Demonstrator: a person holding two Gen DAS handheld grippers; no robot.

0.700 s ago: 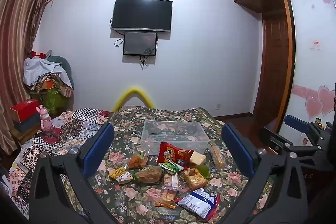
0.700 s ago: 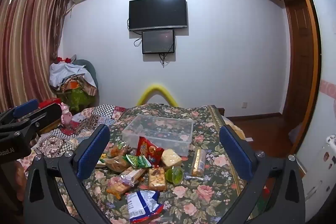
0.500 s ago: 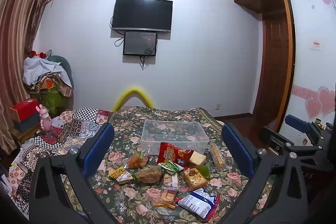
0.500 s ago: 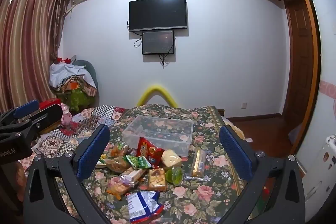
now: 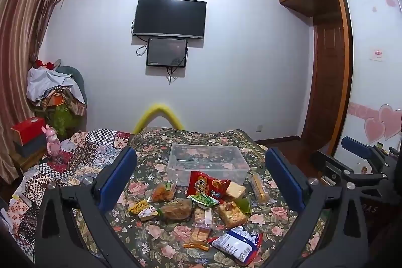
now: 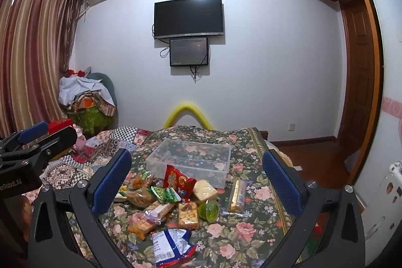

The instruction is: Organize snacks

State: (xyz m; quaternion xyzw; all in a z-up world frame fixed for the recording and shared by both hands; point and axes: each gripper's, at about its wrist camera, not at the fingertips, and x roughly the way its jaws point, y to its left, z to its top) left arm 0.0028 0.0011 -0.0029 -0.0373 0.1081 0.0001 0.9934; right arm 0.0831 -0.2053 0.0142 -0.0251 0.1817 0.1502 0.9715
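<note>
Several snack packets lie in a heap on a floral cloth: a red bag (image 5: 203, 183) (image 6: 176, 177), a blue-and-white bag (image 5: 236, 244) (image 6: 170, 246), a green packet (image 5: 203, 200) (image 6: 163, 194) and a long biscuit pack (image 5: 258, 186) (image 6: 238, 195). A clear plastic box (image 5: 208, 162) (image 6: 191, 160) stands empty behind them. My left gripper (image 5: 201, 180) is open and empty, held above the heap. My right gripper (image 6: 196, 178) is open and empty too, also above the heap.
The floral cloth covers a table (image 5: 150, 160) (image 6: 251, 230). A patchwork cloth (image 5: 83, 150) and clutter lie to the left. A wooden door (image 5: 326, 82) and bare floor are at the right. A TV (image 5: 169, 18) hangs on the far wall.
</note>
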